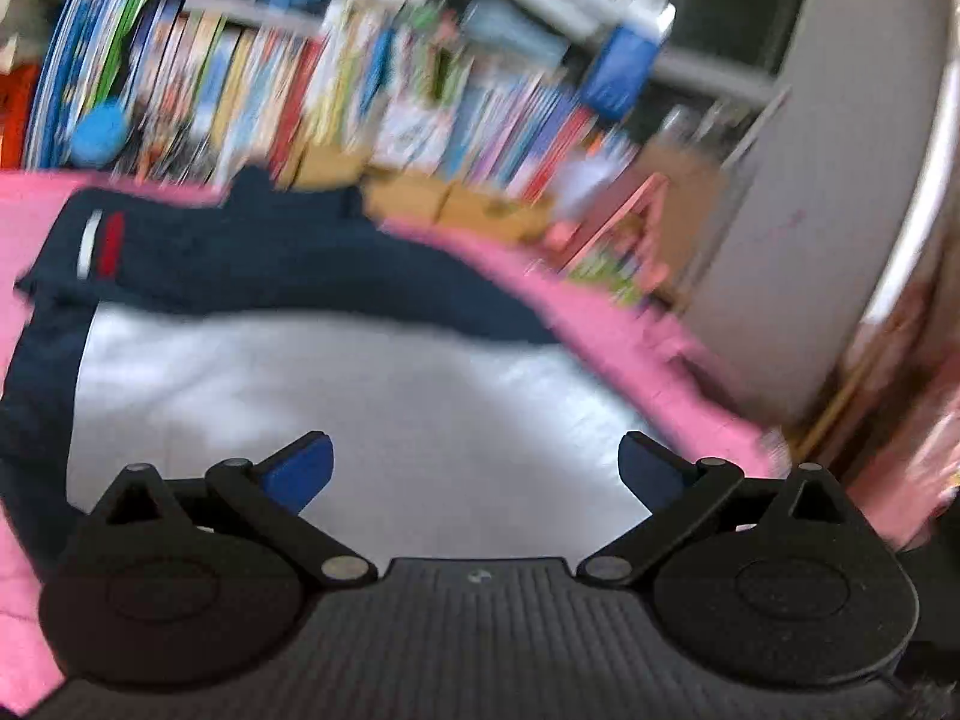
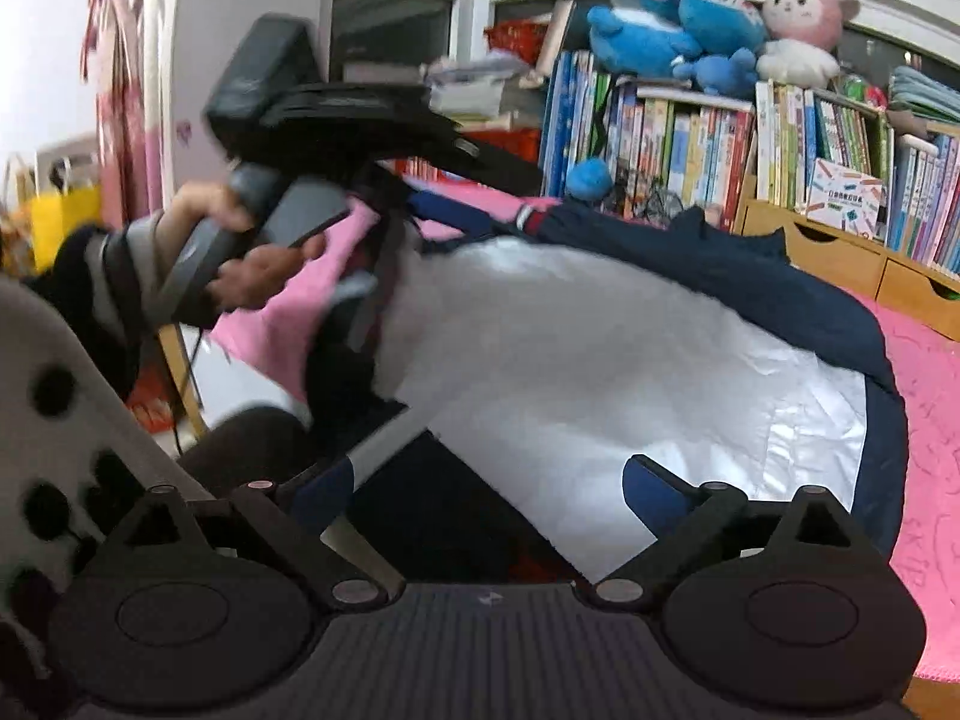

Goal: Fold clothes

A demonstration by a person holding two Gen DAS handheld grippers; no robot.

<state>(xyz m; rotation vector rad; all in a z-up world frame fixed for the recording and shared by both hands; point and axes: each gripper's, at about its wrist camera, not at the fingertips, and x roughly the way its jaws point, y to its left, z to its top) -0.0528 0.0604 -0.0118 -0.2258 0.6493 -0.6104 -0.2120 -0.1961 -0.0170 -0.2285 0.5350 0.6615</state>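
The left gripper [image 1: 476,468] stood wide apart, empty. The right gripper [image 2: 489,495] gaped too. A navy jacket [image 2: 630,360], silver lining up, lay ahead of both.

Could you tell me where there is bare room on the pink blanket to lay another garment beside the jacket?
Bare pink blanket lies right of the navy jacket, bordered by the wooden drawers. A narrower strip runs between the jacket's edge and the white door. The near side is crowded by the left gripper, the hand and a chair back.

Plush toys [image 2: 714,18] sit atop a crowded bookshelf [image 2: 720,144] behind pink bedding [image 2: 924,372].
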